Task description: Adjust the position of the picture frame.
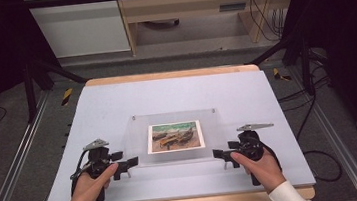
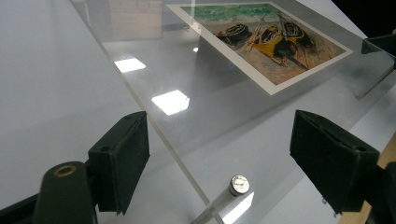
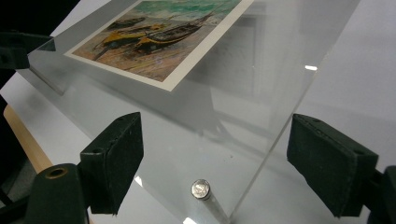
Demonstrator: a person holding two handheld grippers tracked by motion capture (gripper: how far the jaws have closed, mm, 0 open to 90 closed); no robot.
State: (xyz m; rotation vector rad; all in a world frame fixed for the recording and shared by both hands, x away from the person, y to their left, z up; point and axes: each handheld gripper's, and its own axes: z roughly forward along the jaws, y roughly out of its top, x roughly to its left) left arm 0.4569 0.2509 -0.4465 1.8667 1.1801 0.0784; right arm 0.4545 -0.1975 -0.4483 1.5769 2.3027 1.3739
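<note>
Up close, left claw (image 2: 219,161) view: metal standoff (image 2: 239,185) under acrylic sheet (image 2: 187,93).

Picture detail: from the high view we cannot make out what the print (image 1: 175,136) shows; it is too small there.
Print's far edge: in the left gripper view the print (image 2: 266,39) runs off the top edge.
Print's corner: in the right gripper view the top edge cuts the print (image 3: 159,39) too.
Acrylic pane: in the high view we barely trace the edges of the clear pane (image 1: 219,126) against the bench (image 1: 116,102).
Metal standoff: the bottom edge cuts the standoff (image 2: 236,186) short.
Right claw: the hand (image 1: 260,168) hides its rear.
</note>
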